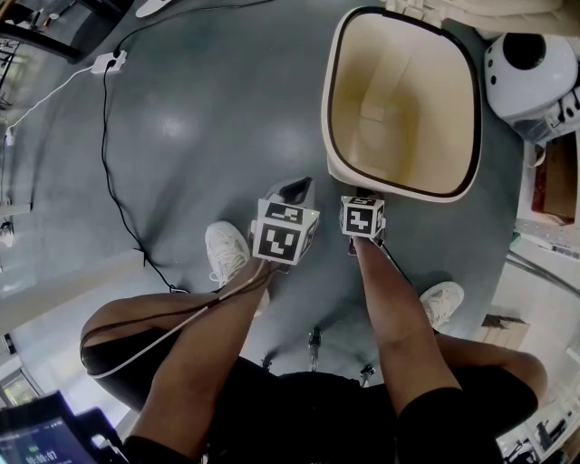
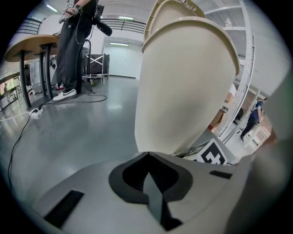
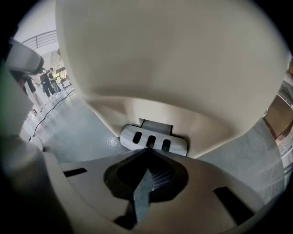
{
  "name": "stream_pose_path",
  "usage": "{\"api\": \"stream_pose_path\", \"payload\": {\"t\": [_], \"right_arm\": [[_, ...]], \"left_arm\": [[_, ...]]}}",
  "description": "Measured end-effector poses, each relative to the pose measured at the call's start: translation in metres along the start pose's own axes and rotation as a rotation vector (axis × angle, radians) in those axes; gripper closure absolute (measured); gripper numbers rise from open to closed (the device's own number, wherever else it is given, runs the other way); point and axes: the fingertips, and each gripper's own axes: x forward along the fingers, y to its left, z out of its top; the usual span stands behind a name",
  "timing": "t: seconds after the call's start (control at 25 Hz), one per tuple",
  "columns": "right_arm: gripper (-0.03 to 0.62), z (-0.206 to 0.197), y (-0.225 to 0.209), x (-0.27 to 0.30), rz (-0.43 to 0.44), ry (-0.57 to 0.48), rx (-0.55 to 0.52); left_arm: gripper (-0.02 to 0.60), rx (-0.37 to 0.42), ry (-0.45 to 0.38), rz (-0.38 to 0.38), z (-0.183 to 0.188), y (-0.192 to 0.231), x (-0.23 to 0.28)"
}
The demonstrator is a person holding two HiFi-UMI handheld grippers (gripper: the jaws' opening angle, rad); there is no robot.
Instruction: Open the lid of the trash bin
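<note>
A cream trash bin [image 1: 335,136] stands on the grey floor with its mouth uncovered; its lid [image 1: 489,14] stands raised at the far side. Both grippers hover low at the bin's front. My left gripper [image 1: 294,190] is shut and holds nothing, a little left of the bin's body [image 2: 183,91], with the raised lid [image 2: 169,11] above it. My right gripper [image 1: 362,204] is shut too. In the right gripper view its tips [image 3: 147,153] meet right at the grey foot pedal [image 3: 153,139] under the bin's body [image 3: 174,59]; I cannot tell whether they touch it.
A black cable [image 1: 109,163] and a white power strip [image 1: 109,62] lie on the floor at the left. A white rounded machine [image 1: 530,77] and brown boxes [image 1: 562,177] stand right of the bin. My shoes [image 1: 227,254] flank the grippers. A person [image 2: 73,50] stands by a table [image 2: 32,45].
</note>
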Motion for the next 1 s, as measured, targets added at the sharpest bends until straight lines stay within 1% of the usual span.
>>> {"api": "stream_pose_path", "payload": {"t": [0.28, 0.48, 0.68, 1.0], "right_arm": [[0.591, 0.0015, 0.0011, 0.0013, 0.021, 0.015, -0.034], [0.591, -0.0012, 0.0012, -0.0015, 0.029, 0.043, -0.033], [0.591, -0.0001, 0.0003, -0.0006, 0.031, 0.053, -0.037], [0.591, -0.0002, 0.0011, -0.0009, 0.035, 0.05, -0.015]], "left_arm": [[0.581, -0.012, 0.004, 0.005, -0.0006, 0.0027, 0.0009], [0.581, -0.022, 0.016, 0.004, -0.0051, -0.001, -0.002], [0.581, 0.024, 0.004, 0.0, -0.0039, -0.0044, -0.0015], [0.581, 0.042, 0.004, 0.013, -0.0042, -0.0031, 0.0001]]}}
